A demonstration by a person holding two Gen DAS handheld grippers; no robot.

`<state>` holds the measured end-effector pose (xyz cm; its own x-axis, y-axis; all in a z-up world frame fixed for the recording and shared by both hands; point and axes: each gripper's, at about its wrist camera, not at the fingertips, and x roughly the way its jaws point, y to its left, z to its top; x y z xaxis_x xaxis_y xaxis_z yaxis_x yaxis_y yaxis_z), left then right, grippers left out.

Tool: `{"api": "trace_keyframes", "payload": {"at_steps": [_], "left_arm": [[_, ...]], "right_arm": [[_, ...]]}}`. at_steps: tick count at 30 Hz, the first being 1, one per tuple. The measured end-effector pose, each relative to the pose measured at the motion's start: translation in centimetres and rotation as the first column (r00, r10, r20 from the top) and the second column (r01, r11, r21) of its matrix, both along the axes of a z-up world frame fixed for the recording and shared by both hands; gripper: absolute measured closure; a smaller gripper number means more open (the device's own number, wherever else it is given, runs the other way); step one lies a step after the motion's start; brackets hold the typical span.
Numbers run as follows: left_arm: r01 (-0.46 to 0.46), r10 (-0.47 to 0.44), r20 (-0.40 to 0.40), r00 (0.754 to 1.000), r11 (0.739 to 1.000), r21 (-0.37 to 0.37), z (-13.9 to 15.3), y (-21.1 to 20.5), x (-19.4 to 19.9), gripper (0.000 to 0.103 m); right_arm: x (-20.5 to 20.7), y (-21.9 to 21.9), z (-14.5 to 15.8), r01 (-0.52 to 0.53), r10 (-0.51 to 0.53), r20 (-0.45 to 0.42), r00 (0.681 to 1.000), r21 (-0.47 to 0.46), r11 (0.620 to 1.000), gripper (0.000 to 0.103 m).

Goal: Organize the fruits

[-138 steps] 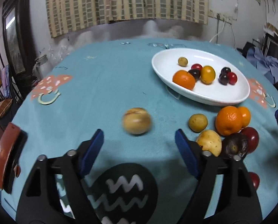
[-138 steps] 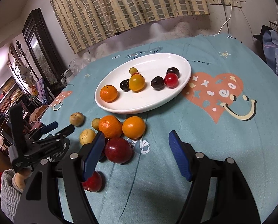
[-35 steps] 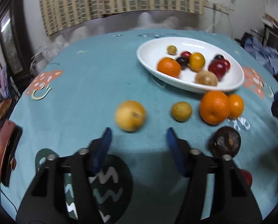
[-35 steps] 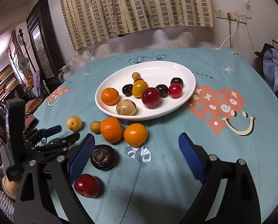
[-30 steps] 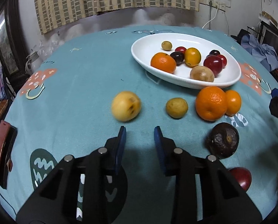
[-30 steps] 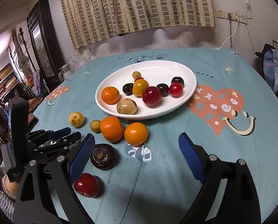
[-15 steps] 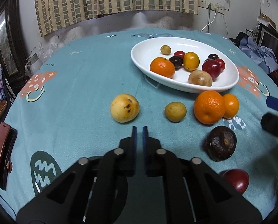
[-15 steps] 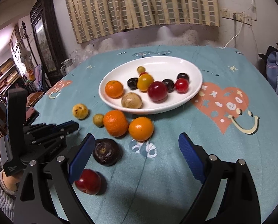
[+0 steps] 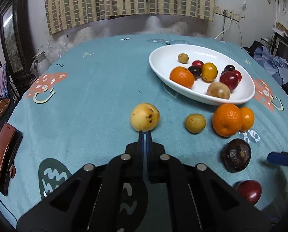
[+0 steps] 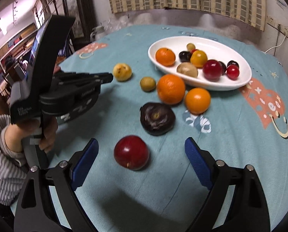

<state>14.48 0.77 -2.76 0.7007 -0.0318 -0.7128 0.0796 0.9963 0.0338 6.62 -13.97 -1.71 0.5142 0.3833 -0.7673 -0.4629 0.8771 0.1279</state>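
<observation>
**Right gripper lines up on the red fruit**

The right gripper [image 10: 141, 160] hangs over the red fruit [image 10: 131, 152] on the desk [image 10: 231, 145]. Its jaws are spread and have just been closing a little, with the fruit between them but not touched. The left gripper [image 9: 145, 135] is pressed together and empty, just before a yellow fruit [image 9: 145, 119]. Next, I think, the right one must come lower, pinch the red fruit, then carry it to the white dish [image 10: 242, 81].

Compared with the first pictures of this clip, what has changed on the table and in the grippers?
Two fruits left the table for the white dish: a red plum and a tan fruit. The left gripper has closed empty behind the yellow fruit. The right gripper has shifted over the red plum on the table, its jaws just narrowing but clear of it. Oranges and dark fruit stayed.
</observation>
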Motion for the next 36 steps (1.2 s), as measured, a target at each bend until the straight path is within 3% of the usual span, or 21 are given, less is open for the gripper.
{"api": "trace_keyframes", "payload": {"at_steps": [5,8,13,17,20,22,26,31,33,34,35,36], "left_arm": [[0.018,-0.019,-0.047,0.999,0.999,-0.029,-0.6,0.1,0.2,0.101],[0.029,-0.031,-0.063,0.997,0.999,-0.046,-1.0,0.3,0.3,0.101],[0.026,-0.034,-0.072,0.997,0.994,-0.108,-1.1,1.1,0.5,0.101],[0.039,-0.039,0.001,0.999,0.991,-0.131,1.0,1.1,-0.4,0.101],[0.086,-0.080,0.045,0.996,0.982,-0.165,3.1,0.0,-0.8,0.101],[0.125,-0.118,0.048,0.992,0.976,-0.177,4.3,-1.2,0.1,0.101],[0.171,-0.162,0.084,0.983,0.978,-0.118,6.3,-4.4,3.2,0.101],[0.183,-0.179,0.041,0.983,0.967,-0.178,5.4,-6.3,7.8,0.100],[0.173,-0.175,0.010,0.985,0.964,-0.201,4.4,-6.1,9.3,0.082],[0.163,-0.166,0.005,0.986,0.965,-0.206,4.2,-5.9,9.5,0.058],[0.144,-0.144,0.015,0.989,0.966,-0.215,4.1,-5.4,9.5,0.050],[0.130,-0.128,0.026,0.991,0.966,-0.222,4.2,-4.8,9.4,0.050]], "right_arm": [[-0.1,1.0,-1.5,-0.034,0.033,-0.041,0.999,-0.026,0.999,0.056],[-0.2,1.5,-1.7,-0.045,0.044,-0.021,0.999,-0.042,0.998,0.063],[-0.3,1.2,-1.4,-0.039,0.038,-0.015,0.999,-0.023,0.999,0.064],[-0.5,-0.5,0.7,0.004,-0.005,0.047,0.999,0.022,1.000,0.064],[0.2,-2.6,2.3,0.091,-0.094,0.117,0.989,0.033,0.995,0.064],[1.3,-3.7,3.4,0.144,-0.146,0.153,0.977,0.022,0.989,0.064],[6.0,-5.1,5.0,0.232,-0.221,0.225,0.949,-0.024,0.972,0.064],[11.7,-5.4,3.0,0.255,-0.245,0.167,0.955,-0.036,0.966,0.063],[12.7,-5.6,2.4,0.312,-0.294,0.192,0.936,-0.071,0.947,0.049],[12.4,-5.8,2.6,0.310,-0.292,0.216,0.932,-0.052,0.949,0.042],[12.2,-6.0,2.9,0.296,-0.282,0.229,0.931,-0.026,0.955,0.042],[11.8,-6.4,3.3,0.288,-0.280,0.236,0.930,0.001,0.958,0.042]]}}
